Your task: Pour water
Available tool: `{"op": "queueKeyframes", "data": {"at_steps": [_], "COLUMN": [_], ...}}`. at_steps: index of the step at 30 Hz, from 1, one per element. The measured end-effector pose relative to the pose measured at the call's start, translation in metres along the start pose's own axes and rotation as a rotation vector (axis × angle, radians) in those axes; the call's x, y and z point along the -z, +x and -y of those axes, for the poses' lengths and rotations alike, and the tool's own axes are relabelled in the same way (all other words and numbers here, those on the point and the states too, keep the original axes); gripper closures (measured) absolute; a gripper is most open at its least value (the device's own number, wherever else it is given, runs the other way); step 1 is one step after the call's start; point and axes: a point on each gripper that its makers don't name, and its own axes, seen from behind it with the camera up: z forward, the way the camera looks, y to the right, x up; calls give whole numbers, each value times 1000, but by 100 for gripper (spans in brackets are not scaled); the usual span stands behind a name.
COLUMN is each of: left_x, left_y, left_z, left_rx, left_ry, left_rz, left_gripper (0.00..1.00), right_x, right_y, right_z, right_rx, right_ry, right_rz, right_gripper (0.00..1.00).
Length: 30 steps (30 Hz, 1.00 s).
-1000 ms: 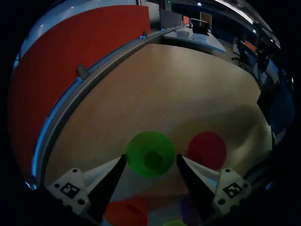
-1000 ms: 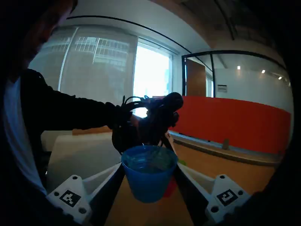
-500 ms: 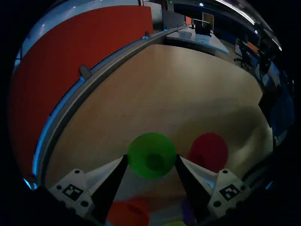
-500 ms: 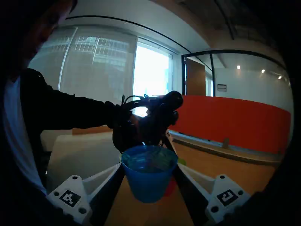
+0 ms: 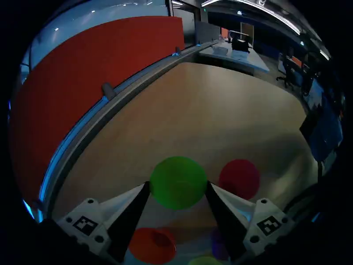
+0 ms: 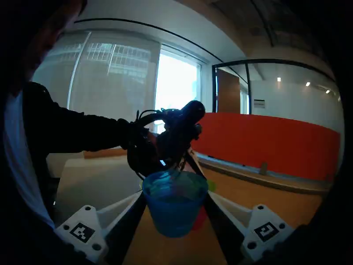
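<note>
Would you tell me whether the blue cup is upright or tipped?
Upright: the blue cup sits level between the right gripper's fingers, rim up, water inside.

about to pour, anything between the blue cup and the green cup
Nothing visible. In the right gripper view the green cup peeks out just behind the blue cup, no object between them; a red cup sits lower, behind the blue one.
</note>
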Motion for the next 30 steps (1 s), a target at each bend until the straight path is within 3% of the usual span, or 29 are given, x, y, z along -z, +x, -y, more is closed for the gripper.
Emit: {"op": "queueKeyframes", "data": {"at_steps": [9,20,30], "left_x": [34,76,104], "left_y": [8,23,30], "left_z": [1,-7,-9], "left_rx": [51,102,135], "left_ry": [29,78,113], "left_rz": [-90,-253,-354], "left_gripper": [10,10,10], "right_x": [4,8,5], "right_y": [6,12,16], "right_z": [4,13,20], "right_rx": [11,18,29], "right_ry": [-4,0,14], "right_rz": [1,-2,-5], "right_gripper": [11,11,11]}}
